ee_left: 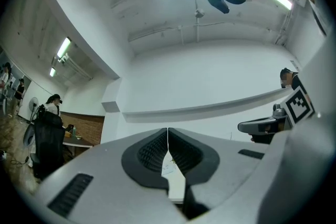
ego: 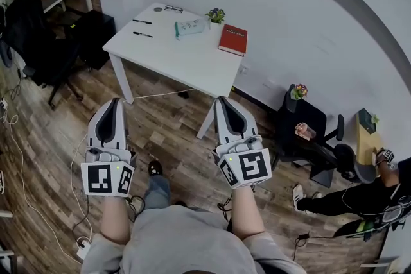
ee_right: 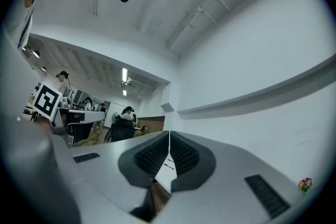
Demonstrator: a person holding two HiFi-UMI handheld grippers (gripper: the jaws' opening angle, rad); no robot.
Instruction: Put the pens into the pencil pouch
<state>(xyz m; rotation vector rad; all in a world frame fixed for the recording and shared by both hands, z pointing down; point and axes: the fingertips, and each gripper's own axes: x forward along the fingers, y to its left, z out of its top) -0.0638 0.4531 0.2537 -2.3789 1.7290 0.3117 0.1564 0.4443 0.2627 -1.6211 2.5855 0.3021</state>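
i'm holding both grippers out in front of me, above the wooden floor, with the white table (ego: 186, 61) well ahead. nothing is in reach, so this reads to me as the approach, before any pen is picked.

the left gripper (ego: 116, 101) has its jaws pressed together with nothing between them; its own view shows the ribbed pads meeting along one thin seam. the right gripper (ego: 220, 99) is the same, closed and empty. i judge they're kept closed simply because there's nothing to take here (they'll have to part before the first grasp).

both tips aim roughly at the table. the far pen (ego: 142, 22) and the near pen (ego: 142, 34) lie loose near the table's left end, close to each other and roughly parallel, well apart from either gripper and more in line with the left one. the pencil pouch (ego: 191, 26) lies just to their right, between the pens and a small potted plant (ego: 216, 15); i can't tell from here whether it's unzipped. a red book (ego: 232, 39) sits near the right edge, and a pair of glasses (ego: 173, 8) lies at the back.
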